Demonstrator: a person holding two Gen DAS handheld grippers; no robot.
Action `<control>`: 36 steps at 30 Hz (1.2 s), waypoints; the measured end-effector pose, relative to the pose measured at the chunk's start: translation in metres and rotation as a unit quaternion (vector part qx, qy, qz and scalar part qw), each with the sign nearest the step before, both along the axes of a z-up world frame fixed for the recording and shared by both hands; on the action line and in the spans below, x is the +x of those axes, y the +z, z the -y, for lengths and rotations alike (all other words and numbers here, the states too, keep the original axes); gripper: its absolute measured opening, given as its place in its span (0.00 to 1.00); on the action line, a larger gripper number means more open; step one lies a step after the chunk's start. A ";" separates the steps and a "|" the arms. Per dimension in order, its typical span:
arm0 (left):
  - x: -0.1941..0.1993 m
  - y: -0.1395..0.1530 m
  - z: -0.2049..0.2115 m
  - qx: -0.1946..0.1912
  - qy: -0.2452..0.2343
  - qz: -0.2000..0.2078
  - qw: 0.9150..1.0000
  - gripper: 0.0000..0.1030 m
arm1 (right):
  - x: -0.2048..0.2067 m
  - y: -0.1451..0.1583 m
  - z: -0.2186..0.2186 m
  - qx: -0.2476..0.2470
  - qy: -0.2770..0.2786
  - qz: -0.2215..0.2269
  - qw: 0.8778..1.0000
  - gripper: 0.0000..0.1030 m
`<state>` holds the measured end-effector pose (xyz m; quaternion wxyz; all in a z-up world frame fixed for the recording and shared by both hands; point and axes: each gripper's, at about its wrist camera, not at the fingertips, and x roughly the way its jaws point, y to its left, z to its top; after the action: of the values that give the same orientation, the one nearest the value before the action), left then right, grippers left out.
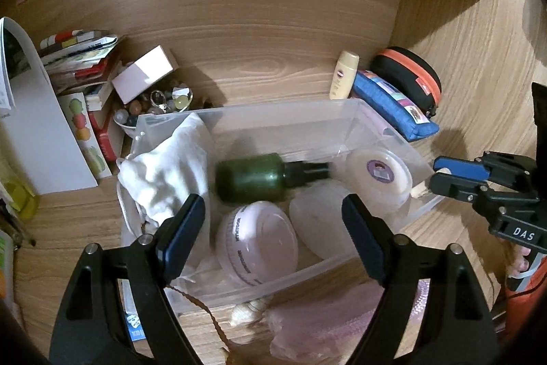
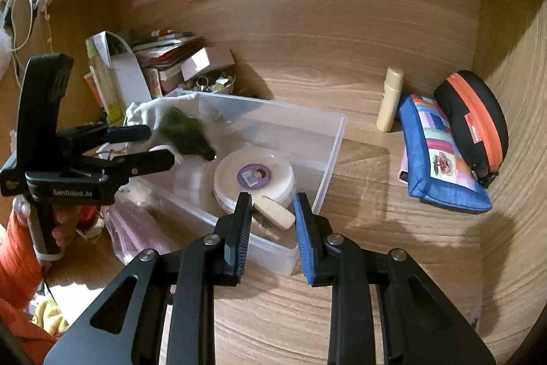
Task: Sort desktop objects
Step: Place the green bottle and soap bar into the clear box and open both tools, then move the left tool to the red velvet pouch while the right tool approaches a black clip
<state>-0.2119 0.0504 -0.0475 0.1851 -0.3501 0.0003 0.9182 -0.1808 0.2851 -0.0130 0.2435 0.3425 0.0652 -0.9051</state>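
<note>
A clear plastic bin [image 1: 342, 110] [image 2: 336, 139] sits on the wooden desk. A dark green spray bottle [image 1: 253, 177] [image 2: 186, 134], blurred, is in the air inside the bin just past my open left gripper [image 1: 273, 221] [image 2: 160, 144]. The bin also holds a white cloth bag [image 1: 164, 170], a white jar [image 1: 256, 240], a translucent lid [image 1: 318, 221] and a round white container with a purple sticker [image 1: 379, 173] [image 2: 254, 177]. My right gripper [image 2: 273, 204] [image 1: 432, 171] is at the bin's near corner, its jaws around a small cream block [image 2: 275, 212]; a gap shows on one side.
A yellow tube [image 2: 389, 100], a blue patchwork pouch [image 2: 441, 156] and a black-and-orange case [image 2: 475, 122] lie to the right. Books [image 1: 78, 57], a white box [image 1: 143, 74] and a bowl of trinkets [image 1: 154, 105] crowd the back left. A pink bag [image 1: 324, 320] and a shell [image 1: 246, 310] lie in front.
</note>
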 end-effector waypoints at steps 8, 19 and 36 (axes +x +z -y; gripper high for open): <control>0.011 0.008 0.002 0.004 0.002 -0.012 1.000 0.86 | -0.002 -0.003 0.006 0.024 -0.013 0.000 1.000 0.24; 0.033 0.016 0.008 -0.002 0.004 -0.033 0.999 0.88 | -0.015 -0.007 0.005 0.034 -0.043 -0.016 0.998 0.27; 0.064 0.033 0.049 -0.004 0.053 -0.049 0.997 0.97 | 0.032 0.028 0.010 0.004 -0.037 -0.054 0.998 0.84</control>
<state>-0.1480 0.0014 -0.0146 0.1351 -0.3051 -0.0055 0.9427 -0.1489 0.2752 0.0151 0.2043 0.2966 0.0688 -0.9303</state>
